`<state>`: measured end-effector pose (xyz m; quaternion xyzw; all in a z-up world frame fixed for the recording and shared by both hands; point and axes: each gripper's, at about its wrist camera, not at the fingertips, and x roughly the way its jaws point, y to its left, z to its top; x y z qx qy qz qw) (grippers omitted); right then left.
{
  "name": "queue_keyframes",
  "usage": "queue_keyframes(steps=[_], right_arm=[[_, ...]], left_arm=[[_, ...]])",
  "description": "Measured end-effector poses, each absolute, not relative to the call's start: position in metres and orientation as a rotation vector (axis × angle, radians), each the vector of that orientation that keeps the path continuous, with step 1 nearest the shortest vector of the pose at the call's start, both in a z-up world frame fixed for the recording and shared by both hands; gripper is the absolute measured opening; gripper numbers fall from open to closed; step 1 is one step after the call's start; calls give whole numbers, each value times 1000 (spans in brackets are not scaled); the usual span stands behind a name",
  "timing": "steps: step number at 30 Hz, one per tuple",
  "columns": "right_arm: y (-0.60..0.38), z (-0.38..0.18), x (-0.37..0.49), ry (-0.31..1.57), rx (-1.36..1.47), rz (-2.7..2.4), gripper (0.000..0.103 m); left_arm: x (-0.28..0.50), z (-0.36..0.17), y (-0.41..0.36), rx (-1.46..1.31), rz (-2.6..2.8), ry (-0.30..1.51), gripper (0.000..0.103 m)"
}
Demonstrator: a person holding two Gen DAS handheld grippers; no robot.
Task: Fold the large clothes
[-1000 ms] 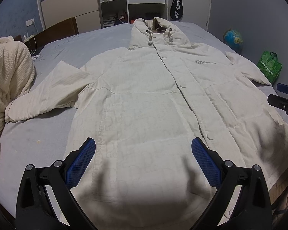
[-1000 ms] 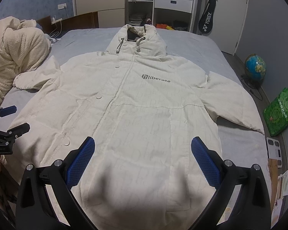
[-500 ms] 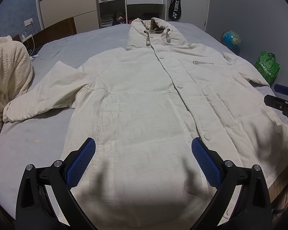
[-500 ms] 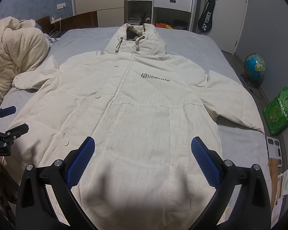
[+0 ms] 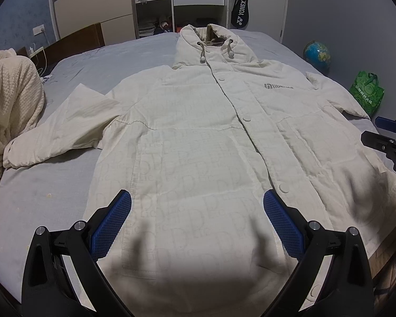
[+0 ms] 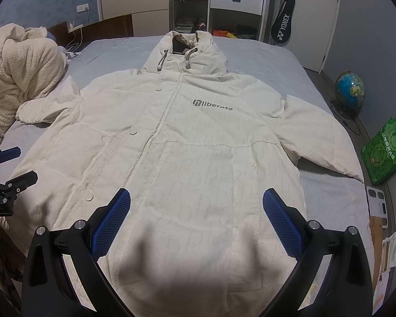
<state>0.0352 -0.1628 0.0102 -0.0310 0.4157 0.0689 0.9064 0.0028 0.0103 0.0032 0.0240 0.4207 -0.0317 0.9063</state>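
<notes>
1. My left claw [image 5: 197,220] sits at the bottom of its frame with the blue-padded fingers [image 5: 111,227] spread wide apart, holding nothing. It hangs above the lower hem area of the coat.
2. My right claw [image 6: 196,220] is likewise at the bottom of its frame, fingers wide apart and empty, over the coat's lower front.
3. The long cream quilted hooded coat [image 5: 211,145] lies flat, front up and buttoned, on the grey-sheeted bed [image 5: 97,60]. Its hood points toward the top of the frame, the hem toward me.
4. In the right wrist view the grey "liberate" lettering [image 6: 212,105] reads on the chest at centre frame. One sleeve [image 6: 322,137] stretches out to the right and the other [image 6: 45,108] to the left.
5. In the left wrist view the right claw shows at the right edge, beside the coat's side. In the right wrist view the left claw shows at the left edge.
6. A cream knitted blanket [image 6: 15,71] is heaped at the upper left of the bed, touching the left sleeve's cuff.
7. A blue globe [image 6: 349,89] and a green patterned bag [image 6: 385,153] stand on the floor at the right, beside the bed.
8. A black racket bag [image 6: 282,26] hangs at the upper right.
</notes>
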Motion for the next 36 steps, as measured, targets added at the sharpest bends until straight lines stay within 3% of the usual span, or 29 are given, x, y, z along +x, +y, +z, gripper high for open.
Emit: queue_keyframes(steps=[19, 28, 36], right_arm=[[-166, 10, 35, 861, -48, 145, 97], [-181, 21, 34, 847, 16, 156, 97], [-238, 50, 59, 832, 113, 133, 97]], left_arm=[[2, 11, 0, 47, -87, 872, 97], [22, 60, -10, 59, -144, 877, 97], [92, 109, -12, 63, -159, 855, 97]])
